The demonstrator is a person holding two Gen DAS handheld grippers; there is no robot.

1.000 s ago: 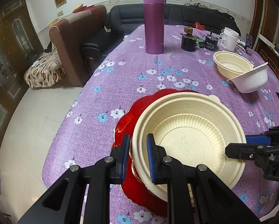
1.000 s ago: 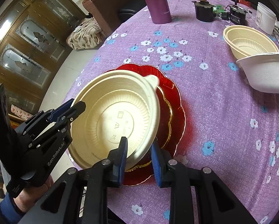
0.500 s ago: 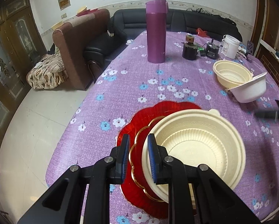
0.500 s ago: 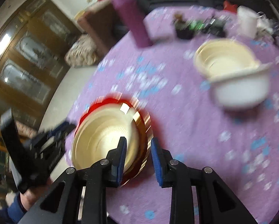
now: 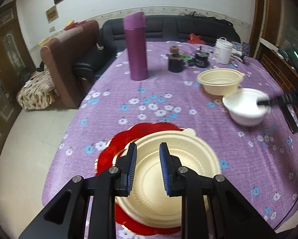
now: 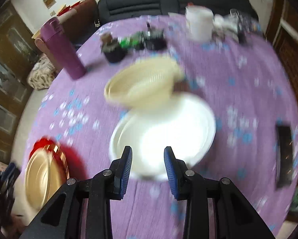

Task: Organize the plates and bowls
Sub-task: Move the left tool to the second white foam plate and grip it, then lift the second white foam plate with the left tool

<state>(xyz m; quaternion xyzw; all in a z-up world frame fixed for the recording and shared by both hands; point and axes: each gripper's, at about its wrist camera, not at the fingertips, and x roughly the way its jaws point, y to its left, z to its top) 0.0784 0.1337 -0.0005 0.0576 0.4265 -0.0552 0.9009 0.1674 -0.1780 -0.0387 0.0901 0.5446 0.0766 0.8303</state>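
Note:
A cream ribbed bowl (image 5: 188,159) sits on a red scalloped plate (image 5: 113,151) near the table's front edge. My left gripper (image 5: 147,169) is open above that bowl's near rim, holding nothing. A white bowl (image 6: 162,127) leans against a second cream bowl (image 6: 143,81) at mid table. My right gripper (image 6: 148,167) is open at the white bowl's near rim, with nothing between its pads. The right wrist view is blurred by motion. The white bowl (image 5: 246,107) and second cream bowl (image 5: 218,81) also show in the left wrist view, with the right gripper over the white bowl.
A tall purple flask (image 5: 137,47) stands at the far left of the table. Small dark objects (image 5: 175,61) and a white cup (image 5: 223,50) stand at the back. A dark flat object (image 6: 284,153) lies right. Sofas sit beyond the purple flowered tablecloth (image 5: 188,99).
Both grippers let go of the cream bowl, which now rests on the red plate. My left gripper drew back and opened. My right gripper swung right to the white bowl.

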